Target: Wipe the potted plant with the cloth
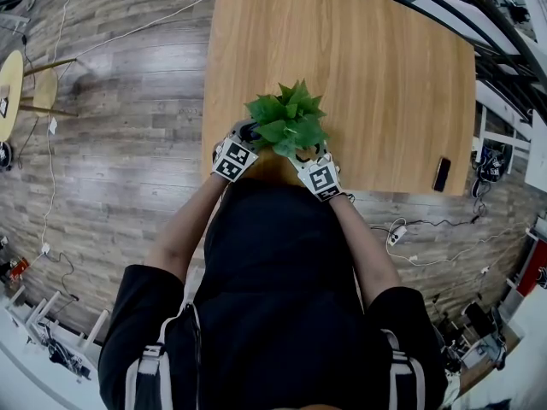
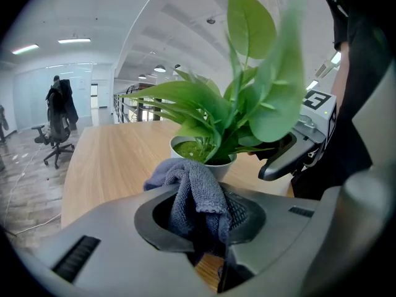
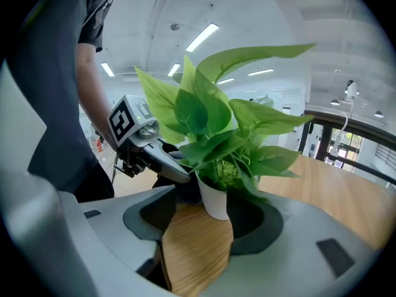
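A small potted plant (image 1: 288, 118) with broad green leaves stands in a white pot (image 3: 215, 198) near the front edge of the wooden table (image 1: 376, 75). My left gripper (image 2: 201, 212) is shut on a grey-blue cloth (image 2: 197, 190), which bunches up out of the jaws just short of the pot (image 2: 207, 161). My right gripper (image 3: 204, 214) is open, with the pot standing at the far end of the gap between its jaws. In the head view the left gripper (image 1: 246, 135) sits at the plant's left and the right gripper (image 1: 308, 154) at its front right.
A dark phone (image 1: 442, 174) lies near the table's right front corner. Cables (image 1: 427, 237) trail over the wood floor to the right. An office chair (image 2: 57, 142) with a jacket on it stands far beyond the table. Railings (image 1: 479, 32) run along the far right.
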Motion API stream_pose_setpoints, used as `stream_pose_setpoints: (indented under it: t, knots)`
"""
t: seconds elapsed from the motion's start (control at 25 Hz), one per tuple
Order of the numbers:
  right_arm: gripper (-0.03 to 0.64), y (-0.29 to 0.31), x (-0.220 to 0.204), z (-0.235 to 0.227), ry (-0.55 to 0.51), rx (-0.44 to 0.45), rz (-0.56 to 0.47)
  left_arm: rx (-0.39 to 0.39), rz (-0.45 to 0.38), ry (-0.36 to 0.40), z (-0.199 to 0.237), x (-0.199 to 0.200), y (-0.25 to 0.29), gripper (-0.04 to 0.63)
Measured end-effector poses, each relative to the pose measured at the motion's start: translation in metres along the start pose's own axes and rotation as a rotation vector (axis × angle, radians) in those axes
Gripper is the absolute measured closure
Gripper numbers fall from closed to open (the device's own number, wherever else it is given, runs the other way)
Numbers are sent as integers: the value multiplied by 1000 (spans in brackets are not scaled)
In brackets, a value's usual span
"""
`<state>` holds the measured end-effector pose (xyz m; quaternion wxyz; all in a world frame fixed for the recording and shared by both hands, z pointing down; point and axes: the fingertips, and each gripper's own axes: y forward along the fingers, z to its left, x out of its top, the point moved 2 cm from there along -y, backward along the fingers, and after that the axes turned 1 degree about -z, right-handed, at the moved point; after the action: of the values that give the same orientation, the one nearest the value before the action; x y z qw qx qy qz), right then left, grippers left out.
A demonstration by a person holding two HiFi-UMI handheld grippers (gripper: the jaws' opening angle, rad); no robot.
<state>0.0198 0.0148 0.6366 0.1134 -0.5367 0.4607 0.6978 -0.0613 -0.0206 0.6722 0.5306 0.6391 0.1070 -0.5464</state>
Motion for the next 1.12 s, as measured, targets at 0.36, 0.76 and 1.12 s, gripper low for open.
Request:
stream_pose_setpoints:
  t: [0.36,0.76,1.12]
  knots:
    - [364,5,-9,15,-4,30,36,-4,-9,-10,-4,1,3,483]
    - [364,6,-8,-34,7,-103,12,-13,1,46,1,5,8,483]
    - [365,17,-6,-30,32,-110,28,-21,-15,19,-5,5,0,483]
